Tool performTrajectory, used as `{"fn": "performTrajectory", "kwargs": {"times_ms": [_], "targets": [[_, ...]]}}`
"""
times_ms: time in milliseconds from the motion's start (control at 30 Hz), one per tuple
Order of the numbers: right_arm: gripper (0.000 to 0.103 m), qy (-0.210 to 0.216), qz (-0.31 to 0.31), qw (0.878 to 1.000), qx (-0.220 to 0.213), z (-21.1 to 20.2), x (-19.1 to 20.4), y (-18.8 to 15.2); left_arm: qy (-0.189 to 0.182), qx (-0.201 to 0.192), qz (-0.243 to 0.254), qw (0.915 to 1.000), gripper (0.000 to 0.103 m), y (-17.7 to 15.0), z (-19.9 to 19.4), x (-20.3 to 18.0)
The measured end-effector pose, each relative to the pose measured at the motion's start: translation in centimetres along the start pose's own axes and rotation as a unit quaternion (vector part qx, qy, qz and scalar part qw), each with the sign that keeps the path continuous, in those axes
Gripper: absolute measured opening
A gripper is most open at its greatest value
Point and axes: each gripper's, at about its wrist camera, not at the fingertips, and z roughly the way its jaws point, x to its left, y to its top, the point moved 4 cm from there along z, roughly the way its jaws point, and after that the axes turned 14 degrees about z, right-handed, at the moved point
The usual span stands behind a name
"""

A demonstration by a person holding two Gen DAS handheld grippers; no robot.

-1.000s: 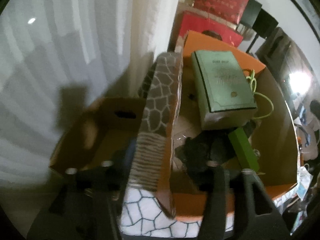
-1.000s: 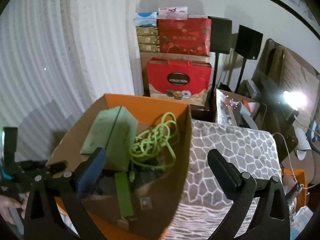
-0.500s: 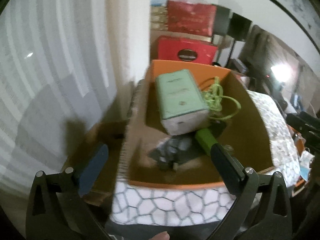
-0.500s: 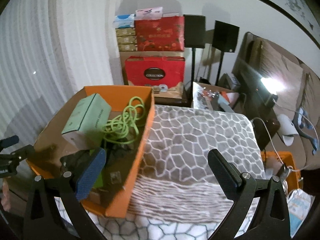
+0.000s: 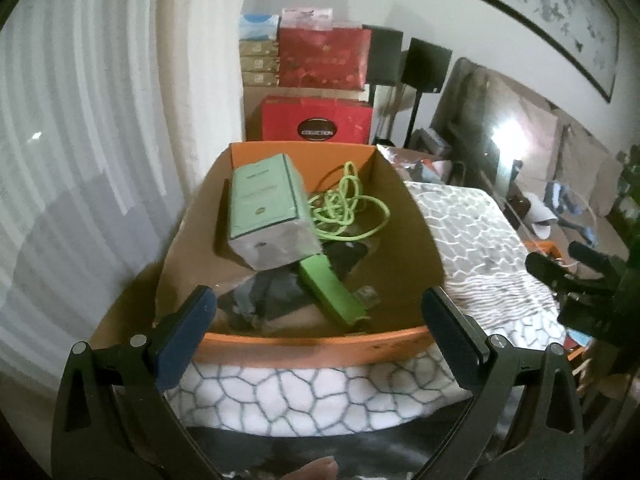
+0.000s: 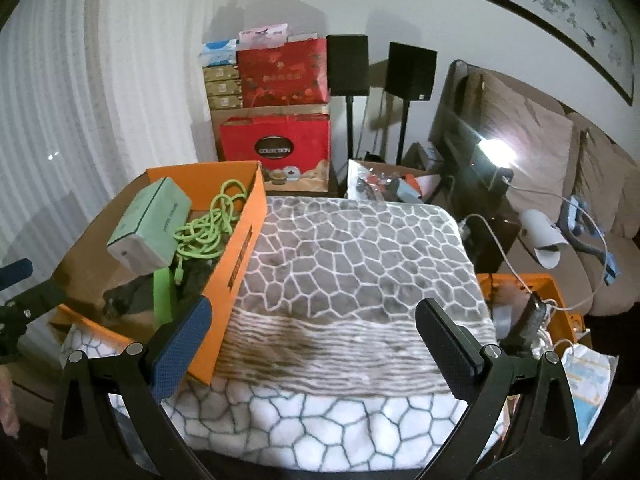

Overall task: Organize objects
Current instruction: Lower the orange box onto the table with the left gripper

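Both of our grippers have pulled back since a second ago, and the orange cardboard box (image 5: 304, 350) now sits level on the grey pebble-patterned blanket (image 6: 360, 264).
We hold the left gripper (image 5: 320, 328) and right gripper (image 6: 312, 340) with jaws spread wide, gripping nothing. Inside the box, at 11 o'clock in the right view, lie a pale green carton (image 5: 268, 204), a lime-green coiled cable (image 5: 348, 208) and a flat green bar (image 5: 332, 292). Sorting looks largely done; nothing loose remains on the blanket.
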Motion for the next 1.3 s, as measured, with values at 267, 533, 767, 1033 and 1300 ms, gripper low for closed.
{"fn": "performTrajectory", "kwargs": {"times_ms": [267,533,767,1033,1300], "targets": [[0.103,-0.011,0.001,1.000,-0.018,-2.4,-0.9,-1.5,-0.001,0.006,0.006,1.0000,0.103,-0.6,-0.9,-2.3],[0.103,-0.013,0.002,1.000,-0.020,-3.6,-1.1,-2.9,0.006,0.017,0.001,0.9998,0.103,-1.7,-0.9,-3.0],[0.103,-0.024,0.003,0.999,-0.028,-4.3,-1.3,-3.0,0.023,0.022,0.004,0.9995,0.103,-2.0,-0.7,-3.1],[0.103,-0.023,0.009,0.999,-0.025,-4.4,-1.2,-3.2,0.033,0.022,0.009,0.9992,0.103,-2.1,-0.7,-3.1],[0.103,-0.022,0.010,0.999,-0.026,-4.5,-1.2,-3.1,0.043,0.022,0.010,0.9988,0.103,-2.0,-0.7,-2.9]]}}
